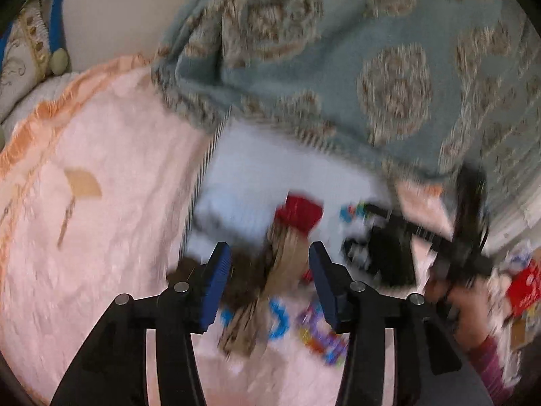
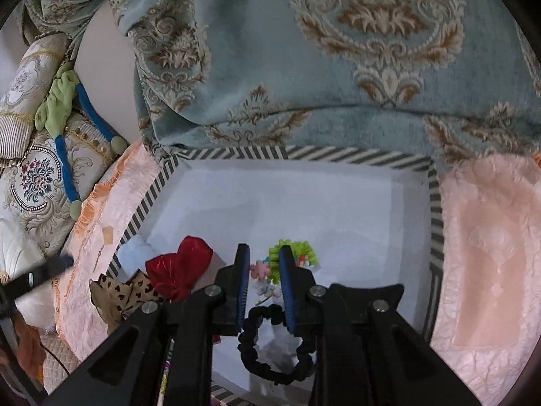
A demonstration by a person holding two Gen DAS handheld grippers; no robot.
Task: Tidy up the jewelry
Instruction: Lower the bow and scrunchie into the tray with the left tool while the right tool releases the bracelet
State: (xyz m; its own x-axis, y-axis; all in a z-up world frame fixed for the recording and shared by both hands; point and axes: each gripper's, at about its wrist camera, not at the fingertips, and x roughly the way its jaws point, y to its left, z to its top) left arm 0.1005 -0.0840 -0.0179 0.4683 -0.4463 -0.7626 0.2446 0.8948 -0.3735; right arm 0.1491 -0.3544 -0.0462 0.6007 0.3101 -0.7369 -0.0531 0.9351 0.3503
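A white box with a striped rim [image 2: 338, 155] lies on the bed. My right gripper [image 2: 263, 248] hovers over it, shut on a black scrunchie [image 2: 270, 368] that dangles above the box floor. Below its tips lie a green hair tie [image 2: 301, 253] and small pink and white flower pieces [image 2: 260, 270]. A red bow [image 2: 182, 270] and a leopard-print bow [image 2: 121, 294] rest at the box's left corner. In the blurred left wrist view my left gripper [image 1: 270, 250] stands open around the leopard-print bow [image 1: 280, 270], pads apart from it, with the red bow [image 1: 299, 211] beyond. The right gripper [image 1: 361, 230] shows at right.
A teal patterned blanket [image 2: 304, 67] covers the far side and overhangs the box's back rim. Pink quilted bedspread [image 2: 490, 253] surrounds the box. Cushions [image 2: 33, 169] pile at the left. Colourful printed packaging [image 1: 321, 331] lies near my left gripper, and a hand [image 1: 466, 304] holds the right tool.
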